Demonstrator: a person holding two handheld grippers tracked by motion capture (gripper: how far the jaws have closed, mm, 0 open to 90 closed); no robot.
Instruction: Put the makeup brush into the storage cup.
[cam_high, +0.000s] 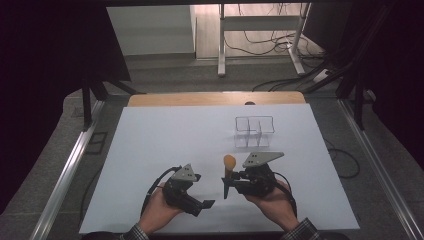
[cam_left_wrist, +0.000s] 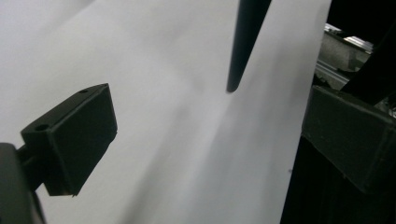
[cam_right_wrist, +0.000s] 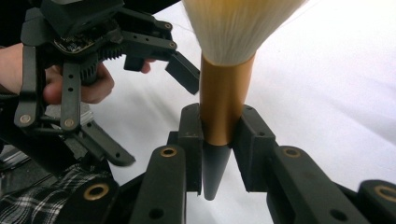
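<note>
the right gripper (cam_right_wrist: 219, 140) is clamped on an upright brush (cam_right_wrist: 223, 100) above the near counter (cam_high: 165, 140), left gripper (cam_high: 200, 204) open and empty; carrying it to the far clear organizer (cam_high: 254, 132) likely comes next.

A clear organizer (cam_high: 254, 131) stands on the white sheet (cam_high: 165, 145) toward its far right corner, with a desk frame (cam_high: 260, 35) and cables (cam_high: 280, 47) on the floor beyond.

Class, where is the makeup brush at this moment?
In the high view the makeup brush stands upright in the right tongs, right of the left tongs, before the clear organizer.
</note>
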